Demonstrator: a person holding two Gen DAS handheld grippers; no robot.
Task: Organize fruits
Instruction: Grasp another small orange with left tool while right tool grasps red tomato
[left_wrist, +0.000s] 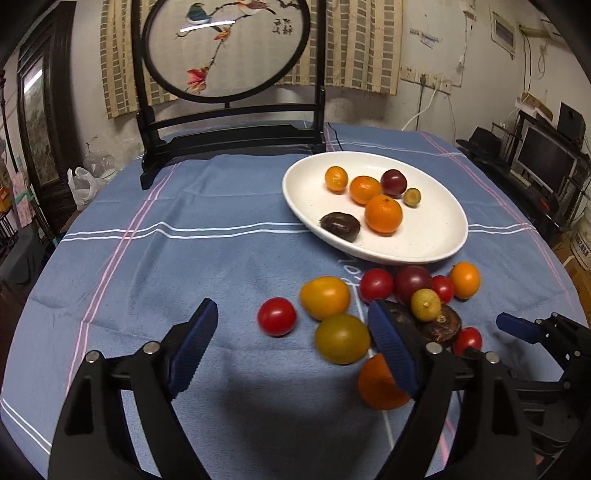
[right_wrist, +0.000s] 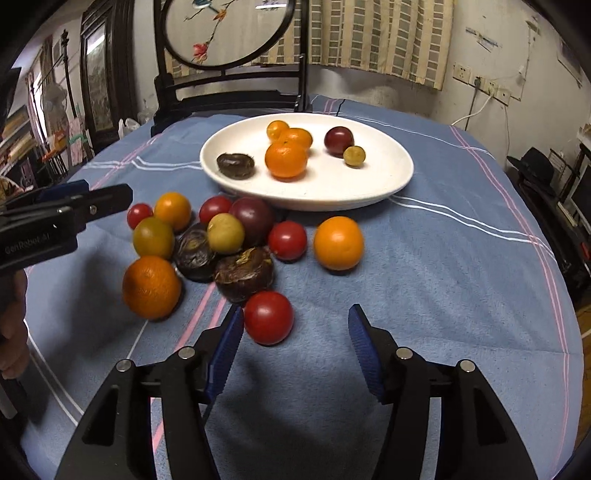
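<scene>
A white oval plate holds several fruits: oranges, a dark plum, a small green fruit and a brown chestnut-like one. In front of it a loose pile lies on the blue cloth: red tomatoes, a yellow-orange tomato, a green one, oranges, plums and brown ones. My left gripper is open, low over the pile's left side. My right gripper is open, with a red tomato just inside its left finger.
A black-framed round embroidered screen stands at the table's far side. The blue cloth covers the round table. Shelves and a monitor stand to the right beyond the edge. The right gripper's body shows beside the pile.
</scene>
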